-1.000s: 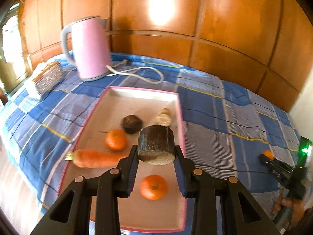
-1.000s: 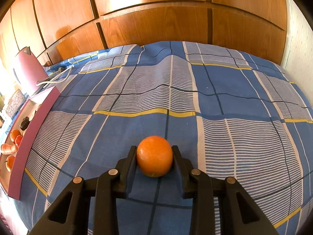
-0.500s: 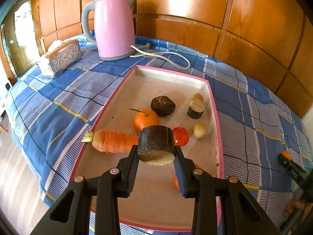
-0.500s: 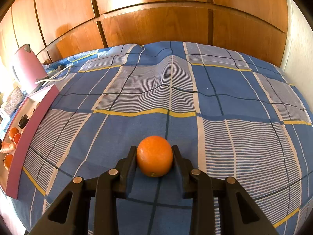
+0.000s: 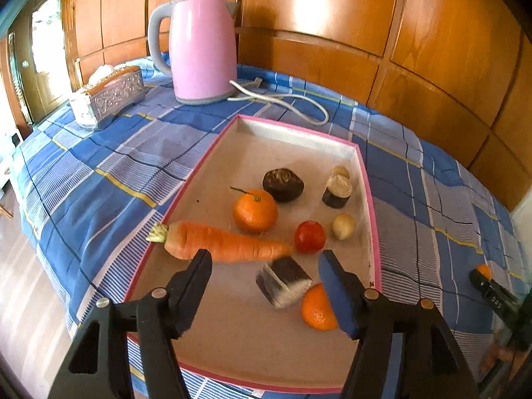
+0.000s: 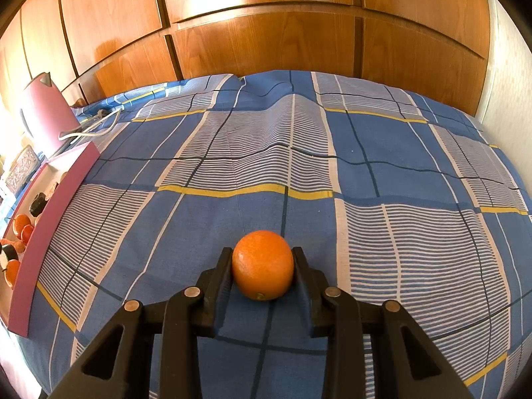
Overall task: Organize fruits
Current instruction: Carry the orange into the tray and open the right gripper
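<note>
My left gripper (image 5: pixel 266 262) is open above the pink-rimmed tray (image 5: pixel 371 212). A dark sugarcane chunk (image 5: pixel 283 281), blurred, lies free in the tray between the fingers. The tray also holds a carrot (image 5: pixel 221 241), a stemmed orange (image 5: pixel 255 211), a red fruit (image 5: pixel 310 236), another orange (image 5: pixel 316 307) partly behind the right finger, a dark round fruit (image 5: pixel 283 185), a second cane chunk (image 5: pixel 337 191) and two small pale fruits. My right gripper (image 6: pixel 262 267) is shut on an orange (image 6: pixel 262 265) just above the blue checked cloth (image 6: pixel 332 173). It also shows in the left wrist view (image 5: pixel 483 272).
A pink kettle (image 5: pixel 199 48) with a white cord (image 5: pixel 282 103) stands behind the tray, and a silver tissue box (image 5: pixel 108 96) to its left. Wooden panels (image 6: pixel 266 33) rise behind the table. The tray's side (image 6: pixel 50 226) lies far left of the right gripper.
My left gripper opened and let go of the sugarcane chunk, which dropped into the tray. It also moved nearer over the tray. The right gripper held still with its orange.
</note>
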### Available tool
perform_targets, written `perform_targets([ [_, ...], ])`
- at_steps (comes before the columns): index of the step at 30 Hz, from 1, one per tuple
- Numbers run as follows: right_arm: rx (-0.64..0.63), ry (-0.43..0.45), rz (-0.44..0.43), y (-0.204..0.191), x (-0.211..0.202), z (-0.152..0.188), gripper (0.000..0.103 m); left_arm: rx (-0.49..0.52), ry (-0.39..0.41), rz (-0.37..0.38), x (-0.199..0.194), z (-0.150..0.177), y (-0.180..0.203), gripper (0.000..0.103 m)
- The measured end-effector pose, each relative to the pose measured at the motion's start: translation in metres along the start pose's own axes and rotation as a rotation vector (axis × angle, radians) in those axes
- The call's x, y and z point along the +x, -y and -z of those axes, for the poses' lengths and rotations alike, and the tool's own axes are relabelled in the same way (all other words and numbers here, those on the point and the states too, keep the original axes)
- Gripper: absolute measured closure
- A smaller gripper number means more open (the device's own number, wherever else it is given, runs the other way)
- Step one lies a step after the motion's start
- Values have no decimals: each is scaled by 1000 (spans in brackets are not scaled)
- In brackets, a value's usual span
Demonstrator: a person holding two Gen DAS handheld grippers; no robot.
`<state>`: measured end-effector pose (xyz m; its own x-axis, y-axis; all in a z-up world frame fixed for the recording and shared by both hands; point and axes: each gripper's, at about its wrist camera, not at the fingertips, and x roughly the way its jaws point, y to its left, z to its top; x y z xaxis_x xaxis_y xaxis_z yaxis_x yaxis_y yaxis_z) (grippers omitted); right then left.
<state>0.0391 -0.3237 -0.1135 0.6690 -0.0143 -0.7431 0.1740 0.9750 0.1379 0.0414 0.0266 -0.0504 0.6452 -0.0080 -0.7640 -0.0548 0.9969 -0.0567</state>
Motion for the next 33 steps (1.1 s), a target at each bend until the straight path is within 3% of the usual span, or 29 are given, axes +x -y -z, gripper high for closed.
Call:
perform_targets([
  [20,-34,-22,1,-9,-5,-1,69,18,68,8,-30,-2,-7,36],
  [26,-97,-25,-65,-40,-16,-2,69,1,60,8,-31,-1,-12,36],
  [33,-303,14,-199,-116,-38,-6,69,-20,51,6,-30,-1,-20,36],
])
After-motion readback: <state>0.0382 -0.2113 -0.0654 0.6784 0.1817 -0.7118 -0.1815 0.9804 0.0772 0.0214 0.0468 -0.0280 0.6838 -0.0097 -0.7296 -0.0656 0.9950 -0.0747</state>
